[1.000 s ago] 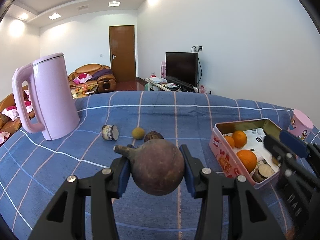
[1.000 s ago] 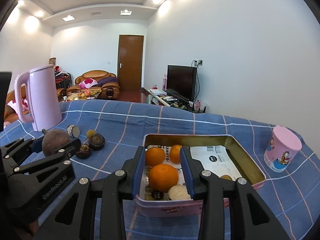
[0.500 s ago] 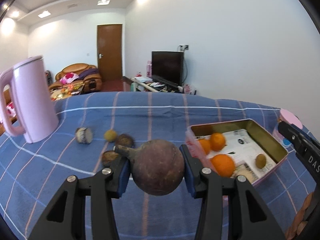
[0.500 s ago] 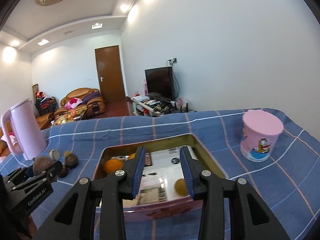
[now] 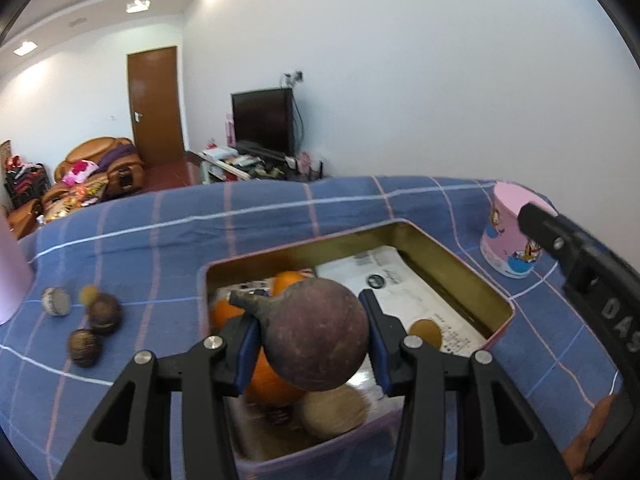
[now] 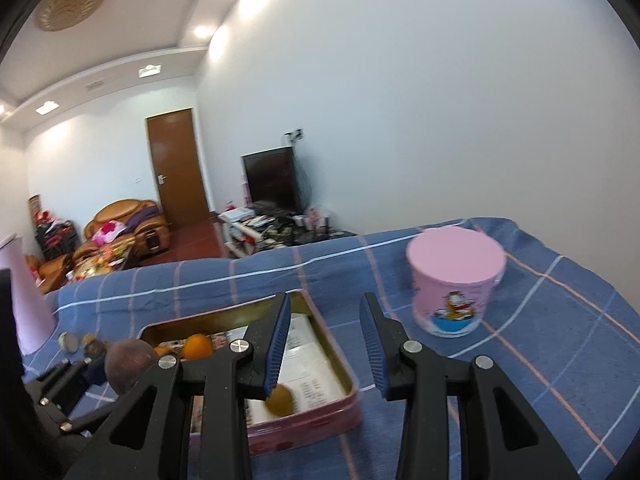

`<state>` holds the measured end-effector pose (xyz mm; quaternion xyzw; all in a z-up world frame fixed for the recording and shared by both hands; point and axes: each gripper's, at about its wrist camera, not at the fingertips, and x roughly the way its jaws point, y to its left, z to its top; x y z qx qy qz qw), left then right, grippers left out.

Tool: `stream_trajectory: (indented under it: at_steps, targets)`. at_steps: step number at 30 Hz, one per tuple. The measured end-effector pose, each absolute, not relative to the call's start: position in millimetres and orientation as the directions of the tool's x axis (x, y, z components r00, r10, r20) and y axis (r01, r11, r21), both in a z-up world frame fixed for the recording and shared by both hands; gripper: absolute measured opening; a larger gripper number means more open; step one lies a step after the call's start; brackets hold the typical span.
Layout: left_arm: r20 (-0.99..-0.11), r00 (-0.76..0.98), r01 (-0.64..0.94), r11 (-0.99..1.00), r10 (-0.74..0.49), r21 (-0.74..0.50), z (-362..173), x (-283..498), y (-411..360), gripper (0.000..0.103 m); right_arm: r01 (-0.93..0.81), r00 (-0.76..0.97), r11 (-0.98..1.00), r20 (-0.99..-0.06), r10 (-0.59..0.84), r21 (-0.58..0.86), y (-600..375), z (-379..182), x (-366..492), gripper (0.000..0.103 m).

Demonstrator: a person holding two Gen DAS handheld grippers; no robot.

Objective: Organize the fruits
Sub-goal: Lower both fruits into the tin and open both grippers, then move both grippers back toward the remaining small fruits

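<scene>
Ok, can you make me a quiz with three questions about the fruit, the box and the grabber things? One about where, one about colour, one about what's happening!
1. Where is the pink cup?
A. Inside the tin
B. On the blue cloth beside the tin
C. On the sofa

2. What colour is the big round fruit in the left gripper?
A. Dark purple-brown
B. Bright green
C. Yellow

3. What is the right gripper doing?
A. Squeezing an orange
B. Holding the cup
C. Open, holding nothing

Answers:
1 B: the cup stands on the checked cloth, apart from the tin.
2 A: the fruit clamped between the blue pads is dark purple-brown, with a stem, held above the oranges in the tin.
3 C: the right wrist view shows only a bare gap between its pads.
</scene>
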<state>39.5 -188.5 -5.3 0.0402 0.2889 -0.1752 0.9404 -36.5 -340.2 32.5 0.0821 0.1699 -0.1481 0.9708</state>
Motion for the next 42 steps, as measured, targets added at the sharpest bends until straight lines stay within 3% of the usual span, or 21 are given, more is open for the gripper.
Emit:
stream_trajectory:
  at_steps: [8,11,13,15,18,23,25,27,32,38,42]
  targets:
    - [-0.630,0.712,0.372,0.928,-0.310,-0.037,-13.5,51.3,-214.4,0.048,0.354,0.884,0.929,-0.362,-0.295,0.108,-347.5,35.0,-36.4,0.039]
    - [-0.645,0.700,0.362,0.931,-0.308,-0.052,-15.7,54.1,-213.5,0.052,0.354,0.885,0.928,-0.360,-0.294,0.113,-348.7,35.4,-36.4,0.039]
    - [-0.635,0.710,0.353,0.934,-0.305,-0.053,-14.9,52.4,-212.1,0.075,0.354,0.886,0.928,-0.360,-0.292,0.117,-349.3,35.5,-36.8,0.039]
    - [-0.612,0.734,0.340,0.939,-0.295,-0.045,-11.4,47.3,-210.1,0.091,0.354,0.885,0.928,-0.362,-0.292,0.117,-350.5,35.1,-36.5,0.039]
    - [-0.572,0.766,0.347,0.938,-0.292,-0.015,-5.9,38.3,-211.3,0.099,0.353,0.883,0.927,-0.370,-0.288,0.122,-351.6,33.6,-34.9,0.040]
    - [-0.544,0.795,0.345,0.938,-0.269,0.040,-1.4,29.9,-214.2,0.103,0.364,0.883,0.922,-0.363,-0.298,0.129,-354.4,32.8,-35.4,0.043]
    - [-0.543,0.797,0.340,0.940,-0.267,0.037,-0.7,30.3,-212.5,0.103,0.374,0.883,0.918,-0.354,-0.308,0.134,-356.2,32.6,-36.5,0.067]
    - [-0.547,0.794,0.337,0.941,-0.264,0.035,-1.0,31.6,-211.2,0.103,0.382,0.887,0.914,-0.332,-0.321,0.139,-356.7,34.3,-40.2,0.073]
    - [-0.536,0.804,0.325,0.945,-0.256,0.035,0.5,27.1,-205.5,0.103,0.385,0.889,0.913,-0.319,-0.327,0.137,-357.1,37.4,-42.3,0.075]
    - [-0.402,0.902,0.225,0.967,-0.159,0.122,10.0,7.1,-196.3,0.103,0.417,0.886,0.904,-0.267,-0.379,0.099,-353.5,36.1,-44.5,0.077]
    - [-0.411,0.900,0.217,0.967,-0.146,0.131,10.3,6.2,-192.3,0.103,0.406,0.890,0.913,-0.239,-0.388,0.032,-341.5,33.3,-43.0,0.077]
